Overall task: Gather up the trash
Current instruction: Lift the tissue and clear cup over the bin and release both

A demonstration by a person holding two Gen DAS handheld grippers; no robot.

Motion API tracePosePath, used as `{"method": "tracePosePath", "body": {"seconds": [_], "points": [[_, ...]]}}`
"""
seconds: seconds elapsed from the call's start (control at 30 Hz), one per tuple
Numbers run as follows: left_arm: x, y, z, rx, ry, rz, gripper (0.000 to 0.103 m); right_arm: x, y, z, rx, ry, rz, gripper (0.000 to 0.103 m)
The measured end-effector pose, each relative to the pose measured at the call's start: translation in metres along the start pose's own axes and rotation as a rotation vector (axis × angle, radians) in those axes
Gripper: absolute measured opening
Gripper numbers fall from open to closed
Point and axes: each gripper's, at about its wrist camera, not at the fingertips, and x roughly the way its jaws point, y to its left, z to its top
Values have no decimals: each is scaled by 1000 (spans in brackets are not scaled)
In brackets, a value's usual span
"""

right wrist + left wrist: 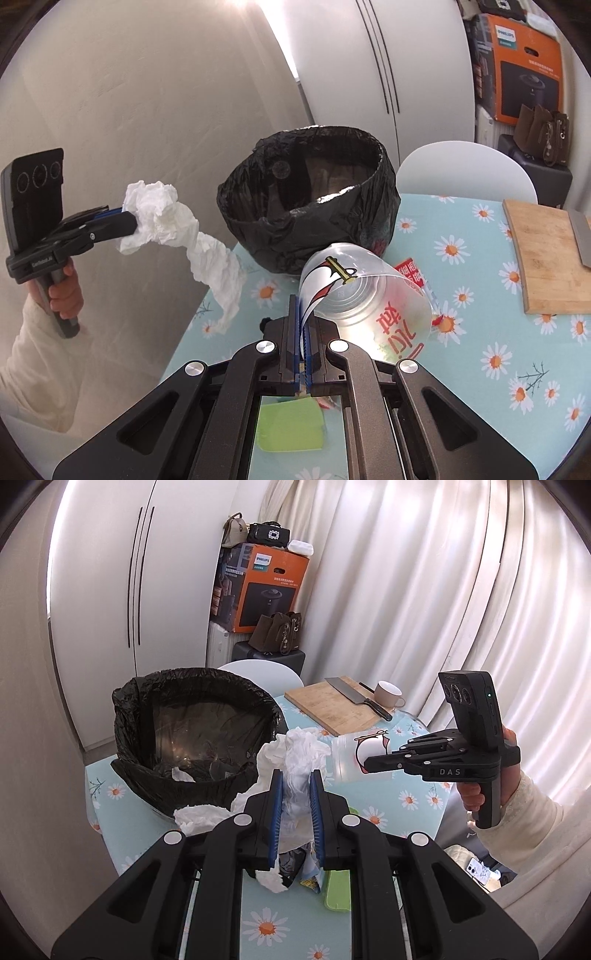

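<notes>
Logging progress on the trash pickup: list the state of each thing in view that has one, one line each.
left gripper: shut on crumpled tissue, lifted off the table
right gripper: shut on plastic cup's rim, cup tipped sideways, lifted
trash bin: open, black liner, upright on the table, a scrap inside
knife: lying flat on cutting board
mug: upright

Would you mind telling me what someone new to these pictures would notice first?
Most striking is the crumpled white tissue dangling from the left gripper, lifted beside the black-lined trash bin. Next, the clear printed plastic cup, pinched by its rim in the right gripper, tilted above the daisy tablecloth.
</notes>
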Motion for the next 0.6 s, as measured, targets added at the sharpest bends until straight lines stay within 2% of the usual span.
{"method": "tracePosePath", "body": {"seconds": [0.13,0.23,0.4,0.6], "points": [[-5,9,15,20,-8,11,16,-6,16,13,-9,-32,-16,2],[-6,11,23,45,-19,-8,16,-11,29,19,-10,-59,-11,2],[-3,16,35,91,-11,-21,16,-20,52,23,-33,-110,-23,2],[-12,23,48,118,-46,-2,16,-33,64,20,-22,-183,-40,2]]}}
